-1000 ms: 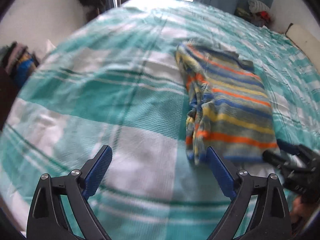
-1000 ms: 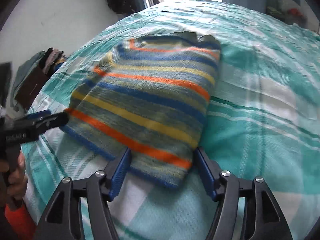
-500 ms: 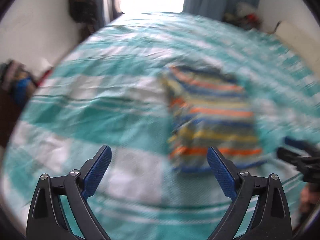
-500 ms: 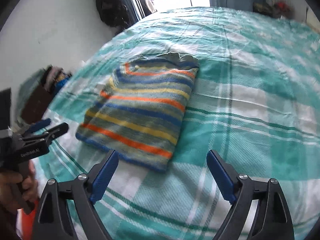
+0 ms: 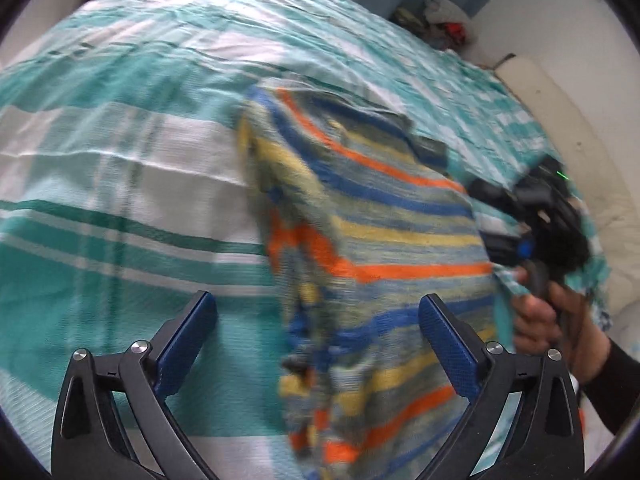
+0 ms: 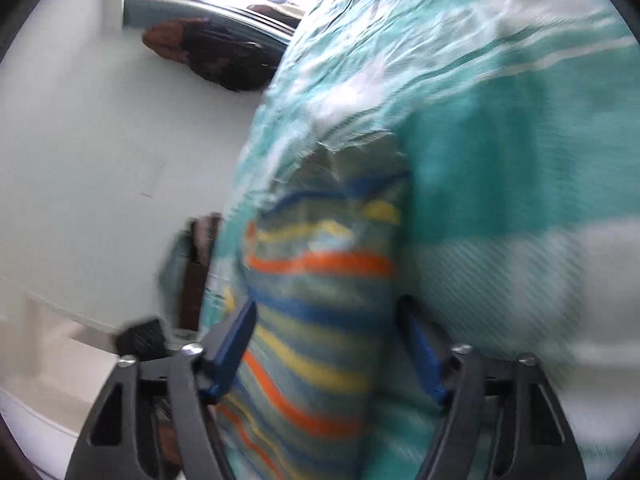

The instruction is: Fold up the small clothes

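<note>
Folded striped sweater (image 5: pixel 372 216), knitted in blue, orange, yellow and grey bands, lying on the teal-and-white checked bedspread (image 5: pixel 120 184) toward the bed's right-hand side as the left wrist view shows it. Its left edge is bunched into irregular layers, while the top face lies fairly flat, which suggests a fold already made and the bundle now being gathered for a further fold or for moving.

Left gripper (image 5: pixel 316 348): jaws spread wide, holding nothing, poised above the near edge of the sweater with one finger over bare bedspread and the other over the cloth.

Right gripper (image 6: pixel 328 352): jaws part open and set either side of the sweater's end, so the cloth runs between the blue pads (image 6: pixel 234 350); motion blur prevents telling whether they press on it. In the left wrist view this tool sits at the sweater's right edge, carried by the person's hand (image 5: pixel 552 320), a placement consistent with taking the opposite side.

Beyond the bed: a white wall (image 6: pixel 80 140), a window, and dark items beneath it. No legible writing or brand appears.
</note>
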Available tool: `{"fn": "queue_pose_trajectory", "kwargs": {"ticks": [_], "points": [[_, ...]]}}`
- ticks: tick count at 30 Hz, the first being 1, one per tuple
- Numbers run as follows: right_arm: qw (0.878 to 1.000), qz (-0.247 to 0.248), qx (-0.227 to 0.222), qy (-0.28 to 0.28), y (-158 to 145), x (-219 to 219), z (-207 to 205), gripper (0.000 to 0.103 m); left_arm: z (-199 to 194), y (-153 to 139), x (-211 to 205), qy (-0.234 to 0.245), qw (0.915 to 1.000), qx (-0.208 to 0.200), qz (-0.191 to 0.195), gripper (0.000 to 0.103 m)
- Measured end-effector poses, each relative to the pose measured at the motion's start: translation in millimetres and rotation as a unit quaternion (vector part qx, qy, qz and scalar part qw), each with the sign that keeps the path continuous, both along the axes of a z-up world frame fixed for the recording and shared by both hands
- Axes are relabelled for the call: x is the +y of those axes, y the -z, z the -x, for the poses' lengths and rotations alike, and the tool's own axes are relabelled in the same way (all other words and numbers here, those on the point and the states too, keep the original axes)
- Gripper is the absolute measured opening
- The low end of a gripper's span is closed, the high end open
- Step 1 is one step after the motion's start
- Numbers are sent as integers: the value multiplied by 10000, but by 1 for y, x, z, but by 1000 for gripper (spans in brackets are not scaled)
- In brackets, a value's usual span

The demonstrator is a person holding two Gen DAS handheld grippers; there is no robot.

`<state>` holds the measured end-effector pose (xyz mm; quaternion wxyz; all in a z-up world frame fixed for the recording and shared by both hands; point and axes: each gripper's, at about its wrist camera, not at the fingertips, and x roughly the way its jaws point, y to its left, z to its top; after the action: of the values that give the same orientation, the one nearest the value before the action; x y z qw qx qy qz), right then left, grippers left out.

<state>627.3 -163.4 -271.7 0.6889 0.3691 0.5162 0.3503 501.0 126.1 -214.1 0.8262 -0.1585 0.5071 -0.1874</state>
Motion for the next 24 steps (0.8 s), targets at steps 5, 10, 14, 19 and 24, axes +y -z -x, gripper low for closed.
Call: {"fn": "queue_pose_trajectory", "kwargs": {"ticks": [5, 10, 14, 19, 24], "points": [[9999, 134, 11, 49, 5, 20, -19, 49, 16, 4, -19, 580, 9983, 88, -49, 57], [9951, 874, -441, 99, -22, 30, -14, 24, 20, -10, -18, 451, 9985, 120, 271, 18], [9928, 732, -946, 92, -74, 40, 3, 23, 35, -43, -24, 552, 9981, -211, 172, 16], [9876, 511, -1487, -16, -140, 45, 21, 23, 51, -91, -15, 584, 9955, -699, 257, 16], [9850, 1169, -1266, 27, -129, 33, 14, 49, 50, -74, -23, 357, 9983, -429, -150, 69]]}}
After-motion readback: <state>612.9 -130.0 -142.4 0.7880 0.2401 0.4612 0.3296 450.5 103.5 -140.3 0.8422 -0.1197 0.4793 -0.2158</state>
